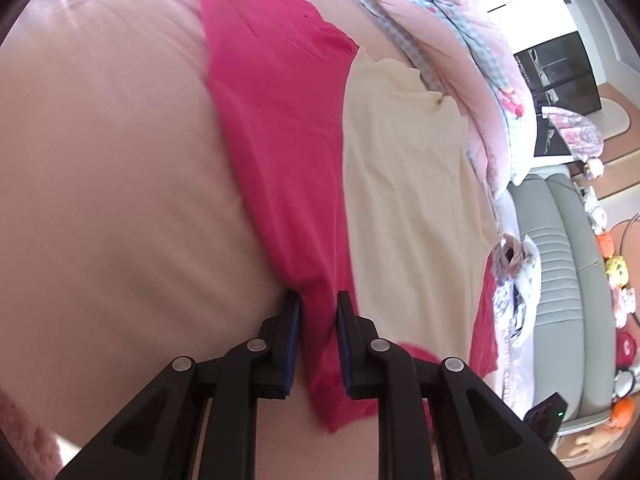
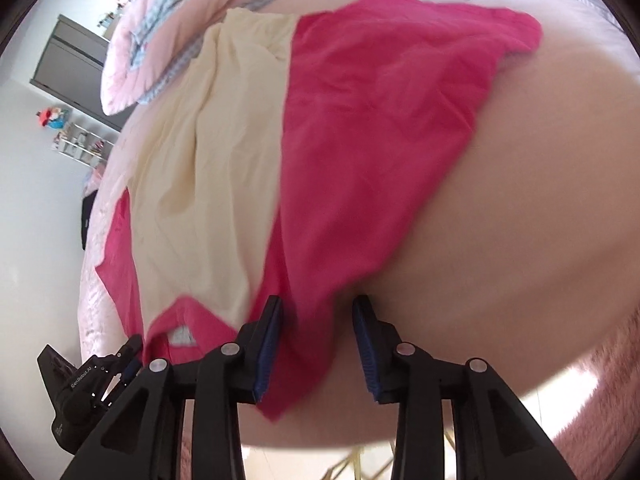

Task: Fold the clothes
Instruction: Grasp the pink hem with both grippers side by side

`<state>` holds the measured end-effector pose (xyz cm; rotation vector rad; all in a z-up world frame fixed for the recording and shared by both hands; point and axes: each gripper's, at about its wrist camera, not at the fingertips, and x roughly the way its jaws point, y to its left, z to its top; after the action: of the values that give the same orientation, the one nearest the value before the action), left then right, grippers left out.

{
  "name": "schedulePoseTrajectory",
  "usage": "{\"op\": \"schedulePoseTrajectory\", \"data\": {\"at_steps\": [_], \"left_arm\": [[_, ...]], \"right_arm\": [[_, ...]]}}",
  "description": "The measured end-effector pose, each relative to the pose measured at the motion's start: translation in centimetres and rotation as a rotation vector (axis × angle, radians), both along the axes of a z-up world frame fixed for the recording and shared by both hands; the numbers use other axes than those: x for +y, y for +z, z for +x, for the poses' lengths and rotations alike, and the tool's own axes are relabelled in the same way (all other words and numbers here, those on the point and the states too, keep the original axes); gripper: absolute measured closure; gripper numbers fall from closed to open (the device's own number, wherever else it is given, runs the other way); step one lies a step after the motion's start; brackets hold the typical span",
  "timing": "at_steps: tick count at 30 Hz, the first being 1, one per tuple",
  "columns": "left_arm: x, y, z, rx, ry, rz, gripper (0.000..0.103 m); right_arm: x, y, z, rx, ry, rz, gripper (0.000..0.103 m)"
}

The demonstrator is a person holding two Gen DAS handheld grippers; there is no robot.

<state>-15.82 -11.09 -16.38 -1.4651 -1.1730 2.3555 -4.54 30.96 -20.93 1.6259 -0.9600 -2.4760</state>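
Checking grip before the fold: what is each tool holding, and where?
Both straddle the pink garment at its near edge; left tool, right tool. Whether either pinches it is unclear.

text: "GenRobot.AI" | on: left gripper [image 2: 130, 364] body | other: none legible

A home bedroom: a bed [image 1: 100, 160], rumpled quilt [image 1: 460, 32] and plush toys [image 1: 616, 268] beside it.

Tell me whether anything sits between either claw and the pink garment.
Nothing visible does. The pink garment already runs between the fingers of the left claw and of the right claw. The cream garment lies partly on the pink one, away from both grips.
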Motion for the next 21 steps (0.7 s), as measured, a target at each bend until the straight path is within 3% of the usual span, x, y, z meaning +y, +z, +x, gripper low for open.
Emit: {"op": "schedulePoseTrajectory", "data": {"at_steps": [5, 7, 8, 11, 14, 17, 19, 21], "left_arm": [[-0.3, -0.8, -2.2, 0.012, -0.006, 0.079, 0.086], [0.1, -0.3, -2.6, 0.024, -0.042, 0.037, 0.087], [0.2, 0.2, -2.5, 0.036, -0.054, 0.0, 0.097], [0.1, 1.2, -2.0, 0.048, -0.042, -0.045, 0.101], [-0.5, 2.4, -0.4, 0.068, -0.005, -0.078, 0.101], [-0.3, 3.6, 1.1, 0.091, -0.005, -0.188, 0.101], [-0.6, 2.1, 1.1, 0.038, 0.005, -0.157, 0.099], [-0.9, 0.6, 1.1, -0.015, 0.015, -0.126, 0.098]], "right_arm": [[0.8, -0.4, -1.8, 0.052, -0.004, -0.064, 0.066], [0.6, -0.4, -2.2, 0.059, 0.004, -0.052, 0.066], [0.5, -0.1, -2.2, 0.065, 0.004, -0.014, 0.066], [0.1, 1.1, -2.2, 0.084, 0.004, 0.102, 0.097], [-0.2, 2.3, -2.3, 0.103, 0.004, 0.217, 0.099], [-1.1, 3.6, -1.9, 0.153, -0.003, 0.262, 0.099], [-1.1, 4.0, -1.7, 0.175, -0.02, 0.251, 0.099], [-0.9, 3.0, -2.6, 0.132, -0.025, 0.207, 0.099]]}}
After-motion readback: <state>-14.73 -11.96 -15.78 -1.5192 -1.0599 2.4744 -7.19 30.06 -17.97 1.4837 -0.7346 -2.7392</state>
